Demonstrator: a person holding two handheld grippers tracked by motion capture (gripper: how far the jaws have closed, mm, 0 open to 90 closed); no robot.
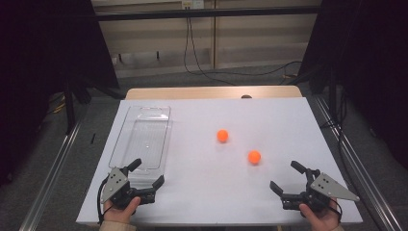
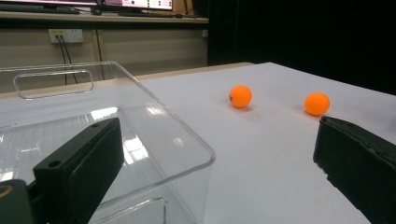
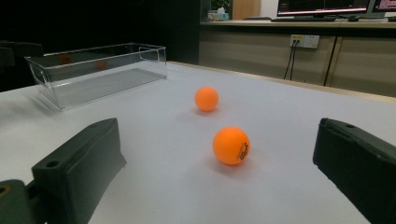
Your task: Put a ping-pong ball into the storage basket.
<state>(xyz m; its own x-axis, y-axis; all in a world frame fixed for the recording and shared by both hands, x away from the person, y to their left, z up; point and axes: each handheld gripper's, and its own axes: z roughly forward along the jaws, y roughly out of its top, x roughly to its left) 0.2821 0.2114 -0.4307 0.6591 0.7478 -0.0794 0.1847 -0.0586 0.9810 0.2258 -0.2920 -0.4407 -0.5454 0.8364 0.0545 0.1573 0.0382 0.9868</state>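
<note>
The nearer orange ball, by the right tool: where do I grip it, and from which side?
Grip the nearer orange ball across its middle, coming level from the near edge with the open right tool. It is round, sits free on the table, and could roll.

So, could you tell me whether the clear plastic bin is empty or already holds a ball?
Empty. The clear bin shows only its bare floor, and both orange balls lie outside it on the white table.
</note>
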